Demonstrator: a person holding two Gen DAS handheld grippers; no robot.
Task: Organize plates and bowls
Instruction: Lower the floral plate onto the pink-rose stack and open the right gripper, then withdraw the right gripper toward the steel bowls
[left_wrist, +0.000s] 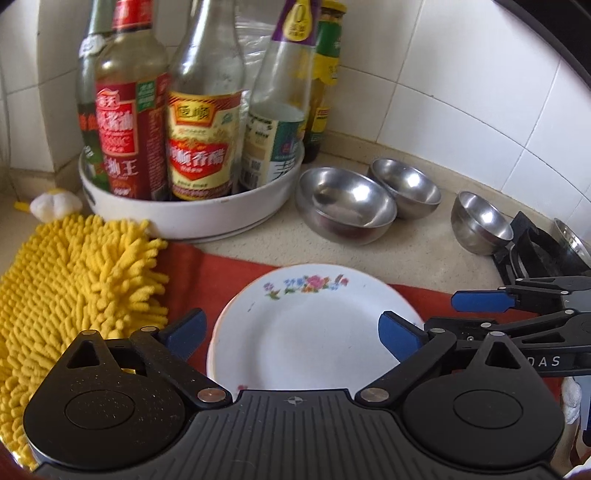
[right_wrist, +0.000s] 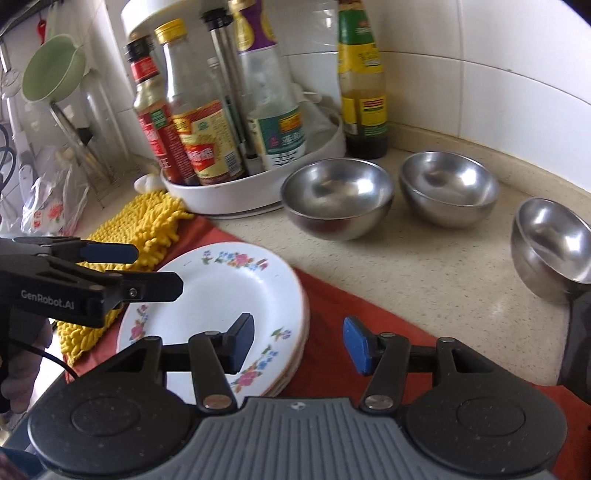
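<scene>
Black-framed left gripper (left_wrist: 291, 332): blue pads spread wide over the plate stack, nothing between them, released.
Right gripper (right_wrist: 299, 341): blue pads parted, gap empty; the left pad sits over the stack's right rim, the right pad over the cloth; released.
Plate stack (right_wrist: 218, 295): white glazed round plates with floral rim print, stacked on the cloth, nearest of the task's items. Only the right wrist view shows the layered rims.
Red cloth (right_wrist: 340, 306): flat fabric under the stack, lying on the counter.
Yellow mitt (left_wrist: 77, 280): shaggy chenille, left of the stack, partly on the cloth.
Counter (right_wrist: 424, 266): speckled beige stone.
Steel bowls: three round polished bowls, upright and empty, on the bare counter beyond the cloth; first bowl (right_wrist: 338, 197) just beside the turntable, second bowl (right_wrist: 448, 188) to its right, third bowl (right_wrist: 552, 243) set apart at far right.
Turntable tray (left_wrist: 207, 218): white, round, holding glass condiment bottles (left_wrist: 201, 122) with red and yellow labels.
Right wrist view only: green bowl-shaped item (right_wrist: 51, 66) hanging at the tiled wall, plastic bag (right_wrist: 48, 199) below it.
Left wrist view only: dark stand (left_wrist: 532, 247) at right edge, behind the third bowl.
</scene>
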